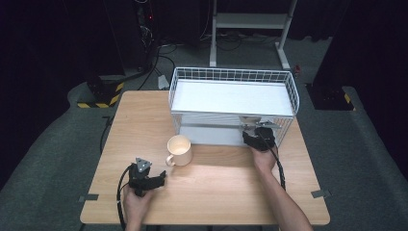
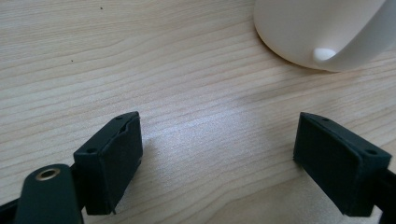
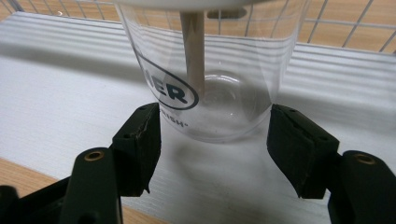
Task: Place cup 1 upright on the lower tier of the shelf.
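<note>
High view: a light wooden table [image 1: 216, 192] carries a white wire rack [image 1: 233, 77] with two shelves at its far side, and a cream mug [image 1: 179, 150] stands on the bare wood just in front of the rack's left half, handle turned toward the person's left. The right gripper [image 1: 259, 136] reaches into the lower shelf opening at the rack's right end, the right hand [image 1: 264, 159] behind it and its cable trailing back along the forearm. The left gripper [image 1: 144, 180] rests low over the table near the front left, near the mug but apart from it, held by the left hand [image 1: 136, 204].

Right gripper view: a clear plastic cup [image 3: 212, 79] with a dark oval logo stands upright on the white lower shelf [image 3: 60, 98], with a pale wooden stick [image 3: 193, 46] standing inside it and reaching down to the cup's base. The two black jaws sit either side of the cup's bottom and are clamped on it, pads pressing the clear wall at left and right. Rack wires cross behind the cup.

Left gripper view: the jaws stand well apart over bare wood grain with nothing between them. The mug's rounded base and the lower curve of its handle [image 2: 359, 44] lie ahead, toward the right jaw, not touching either pad.
</note>
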The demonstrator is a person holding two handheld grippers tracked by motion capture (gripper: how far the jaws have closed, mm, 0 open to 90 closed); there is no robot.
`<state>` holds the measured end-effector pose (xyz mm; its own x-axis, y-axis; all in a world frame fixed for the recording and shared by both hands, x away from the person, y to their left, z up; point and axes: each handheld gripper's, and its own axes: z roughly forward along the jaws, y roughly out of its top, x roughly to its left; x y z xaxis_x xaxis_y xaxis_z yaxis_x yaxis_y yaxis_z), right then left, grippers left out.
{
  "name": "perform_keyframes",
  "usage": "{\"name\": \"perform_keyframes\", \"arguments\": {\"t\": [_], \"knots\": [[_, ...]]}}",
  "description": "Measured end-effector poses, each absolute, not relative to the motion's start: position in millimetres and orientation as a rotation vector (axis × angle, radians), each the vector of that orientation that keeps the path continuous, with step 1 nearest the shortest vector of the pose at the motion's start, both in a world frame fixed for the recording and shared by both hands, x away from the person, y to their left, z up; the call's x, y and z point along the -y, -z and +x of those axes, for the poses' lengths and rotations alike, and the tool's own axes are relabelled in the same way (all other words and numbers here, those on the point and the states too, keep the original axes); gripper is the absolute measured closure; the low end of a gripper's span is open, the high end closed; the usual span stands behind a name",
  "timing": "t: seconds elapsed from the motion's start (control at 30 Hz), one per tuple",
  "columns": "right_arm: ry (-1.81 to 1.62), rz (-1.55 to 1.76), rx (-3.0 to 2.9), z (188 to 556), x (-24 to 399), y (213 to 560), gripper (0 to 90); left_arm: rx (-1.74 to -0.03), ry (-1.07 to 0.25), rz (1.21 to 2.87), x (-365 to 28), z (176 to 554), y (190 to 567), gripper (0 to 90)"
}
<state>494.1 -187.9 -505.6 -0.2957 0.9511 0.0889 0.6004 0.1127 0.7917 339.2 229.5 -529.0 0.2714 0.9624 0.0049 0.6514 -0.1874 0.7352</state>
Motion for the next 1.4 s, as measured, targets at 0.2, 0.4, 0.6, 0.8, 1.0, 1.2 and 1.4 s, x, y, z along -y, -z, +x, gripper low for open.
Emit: {"name": "perform_keyframes", "arguments": {"t": [0.2, 0.4, 0.6, 0.8, 1.0, 1.2, 1.4], "knots": [[-1.026, 1.504, -1.939, 499.1, 186.4, 506.6, 36.4, -1.452, -0.642, 1.923, -229.4, 339.2, 529.0, 15.8], [-1.001, 1.5, -1.957, 503.2, 184.8, 506.6, 43.0, -1.452, -0.642, 1.923, -229.4, 339.2, 529.0, 15.8], [-0.985, 1.444, -1.979, 499.4, 187.5, 504.9, 44.8, -1.451, -0.642, 1.923, -229.3, 339.2, 529.1, 15.9], [-1.011, 1.442, -1.99, 492.2, 190.4, 500.8, 41.7, -1.452, -0.642, 1.918, -229.0, 339.2, 529.2, 16.1], [-0.994, 1.43, -1.983, 487.4, 194.9, 499.8, 35.8, -1.451, -0.642, 1.918, -229.1, 339.2, 529.2, 16.1], [-1.041, 1.415, -1.999, 478.1, 204.1, 495.7, 33.0, -1.451, -0.642, 1.918, -229.1, 339.2, 529.2, 16.0], [-1.078, 1.396, -2.011, 469.4, 212.1, 491.8, 32.4, -1.451, -0.642, 1.918, -229.1, 339.2, 529.2, 16.1]]}}
